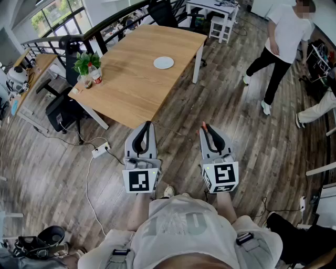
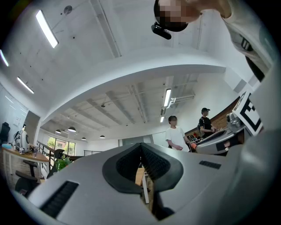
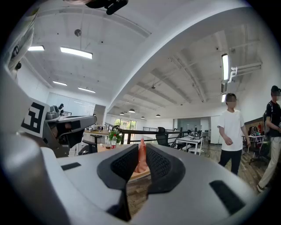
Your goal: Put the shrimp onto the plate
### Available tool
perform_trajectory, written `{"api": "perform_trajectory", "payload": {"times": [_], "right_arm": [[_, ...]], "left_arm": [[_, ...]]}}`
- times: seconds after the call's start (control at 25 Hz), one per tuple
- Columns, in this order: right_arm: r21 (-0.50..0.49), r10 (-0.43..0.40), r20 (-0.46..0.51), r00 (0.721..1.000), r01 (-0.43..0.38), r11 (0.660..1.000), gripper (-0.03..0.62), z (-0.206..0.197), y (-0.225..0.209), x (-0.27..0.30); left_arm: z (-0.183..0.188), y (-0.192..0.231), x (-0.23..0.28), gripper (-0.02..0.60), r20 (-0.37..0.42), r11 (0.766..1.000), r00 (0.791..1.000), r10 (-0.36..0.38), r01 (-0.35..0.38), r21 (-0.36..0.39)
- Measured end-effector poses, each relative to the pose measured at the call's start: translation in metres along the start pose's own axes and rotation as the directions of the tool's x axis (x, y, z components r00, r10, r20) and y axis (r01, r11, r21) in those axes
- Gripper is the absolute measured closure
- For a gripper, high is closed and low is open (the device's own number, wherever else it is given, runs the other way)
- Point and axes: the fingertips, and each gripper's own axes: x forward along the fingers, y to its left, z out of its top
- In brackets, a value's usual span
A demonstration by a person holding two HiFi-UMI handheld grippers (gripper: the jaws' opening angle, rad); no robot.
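Lengthwise between the clenched jaws of the right gripper [image 1: 207, 127]: the shrimp [image 3: 142, 156], tip poking up past them. Well ahead and slightly leftward, on the wooden table [image 1: 131, 89]: the plate [image 1: 163, 62]. Left gripper [image 1: 146, 126] pressed together on nothing, idle alongside.

**Open office, dark plank floor**

A long light-wood table with white legs [image 1: 131, 79] stands on dark wood-plank flooring [image 1: 252, 147]. A black metal railing [image 1: 113, 20] runs behind it, and a black office chair [image 1: 60, 111] sits at its left end. Large windows [image 1: 52, 13] lie far left. Long strip lights [image 3: 77, 52] glow on the white ceiling [image 3: 175, 35].
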Motion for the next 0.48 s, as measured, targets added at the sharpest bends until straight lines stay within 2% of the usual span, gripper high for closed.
{"api": "perform_trajectory", "payload": {"times": [0.48], "right_arm": [[0.005, -0.014, 0.000, 1.000, 0.014, 1.000, 0.531, 0.003, 0.008, 0.006]], "left_arm": [[0.000, 0.010, 0.001, 0.571, 0.011, 1.000, 1.000, -0.015, 0.015, 0.002]]}}
